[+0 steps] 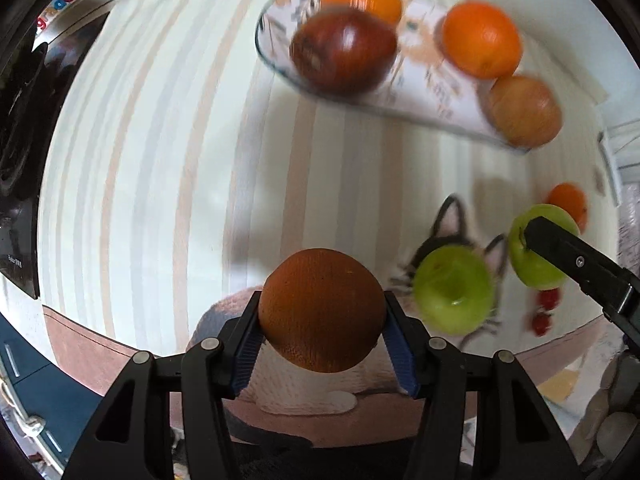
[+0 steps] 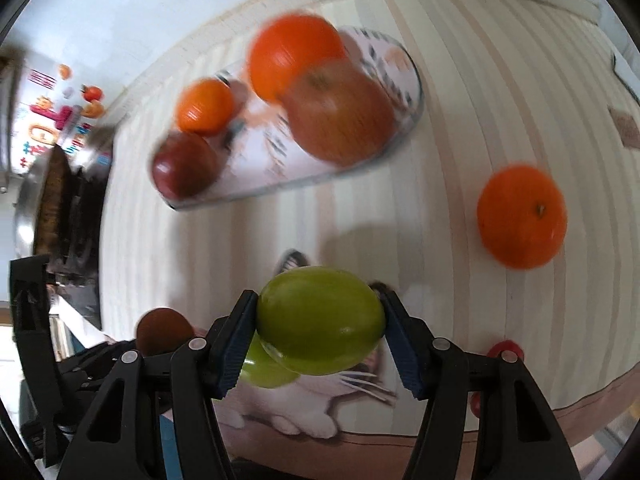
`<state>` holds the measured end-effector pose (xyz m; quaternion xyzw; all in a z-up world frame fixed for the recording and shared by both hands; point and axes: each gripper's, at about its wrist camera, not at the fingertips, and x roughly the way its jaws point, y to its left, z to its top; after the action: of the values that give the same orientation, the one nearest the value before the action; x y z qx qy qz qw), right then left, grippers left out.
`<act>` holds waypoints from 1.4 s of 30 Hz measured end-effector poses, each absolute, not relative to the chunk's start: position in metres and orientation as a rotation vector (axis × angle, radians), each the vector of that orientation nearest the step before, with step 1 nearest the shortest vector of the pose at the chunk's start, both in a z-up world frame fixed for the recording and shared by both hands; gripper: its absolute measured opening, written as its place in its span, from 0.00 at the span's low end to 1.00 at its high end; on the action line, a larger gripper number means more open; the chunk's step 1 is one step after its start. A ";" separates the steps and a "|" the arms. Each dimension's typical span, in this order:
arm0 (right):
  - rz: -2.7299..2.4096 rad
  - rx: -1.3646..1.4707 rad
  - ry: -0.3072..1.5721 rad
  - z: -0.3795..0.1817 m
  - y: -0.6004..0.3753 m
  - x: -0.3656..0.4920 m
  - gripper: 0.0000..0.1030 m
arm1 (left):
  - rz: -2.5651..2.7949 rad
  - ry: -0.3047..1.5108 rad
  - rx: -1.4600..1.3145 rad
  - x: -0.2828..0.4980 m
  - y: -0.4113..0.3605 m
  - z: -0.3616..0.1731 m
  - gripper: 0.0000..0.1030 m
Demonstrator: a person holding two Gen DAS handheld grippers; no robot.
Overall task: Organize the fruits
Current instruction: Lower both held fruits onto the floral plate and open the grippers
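My left gripper [image 1: 322,316] is shut on an orange [image 1: 322,310] and holds it above the striped tablecloth. My right gripper [image 2: 320,320] is shut on a green apple [image 2: 320,320]; it also shows in the left wrist view [image 1: 532,248]. A second green apple [image 1: 454,288] lies on the cloth below. A patterned glass tray [image 1: 424,96] holds two oranges [image 1: 482,40], a dark red apple [image 1: 344,50] and a reddish-yellow apple [image 1: 524,112]. A loose orange [image 2: 522,216] lies on the cloth to the right.
Small red cherry-like fruits [image 1: 544,312] lie near the cloth's front edge. A cat picture [image 2: 320,400] is printed on the cloth. A dark stove with a pan [image 2: 52,196] stands at the left. The table's brown edge [image 1: 80,340] runs along the front.
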<state>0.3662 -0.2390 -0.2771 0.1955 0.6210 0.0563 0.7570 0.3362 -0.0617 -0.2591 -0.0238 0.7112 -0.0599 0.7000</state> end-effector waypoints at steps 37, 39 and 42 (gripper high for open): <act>0.145 0.232 1.465 -0.290 -0.176 0.514 0.82 | -0.184 1.715 -0.102 0.549 -0.028 -0.277 0.75; 0.137 0.233 1.468 -0.287 -0.176 0.513 0.83 | -0.184 1.704 -0.092 0.548 -0.027 -0.274 0.82; 0.135 0.246 1.464 -0.280 -0.178 0.508 0.90 | -0.170 1.677 -0.071 0.543 -0.023 -0.263 0.82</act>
<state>0.5079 -0.1780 -0.2797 0.1117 0.6659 0.0616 0.7350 0.5429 -0.0226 -0.2627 -0.0316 0.7426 -0.0752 0.6647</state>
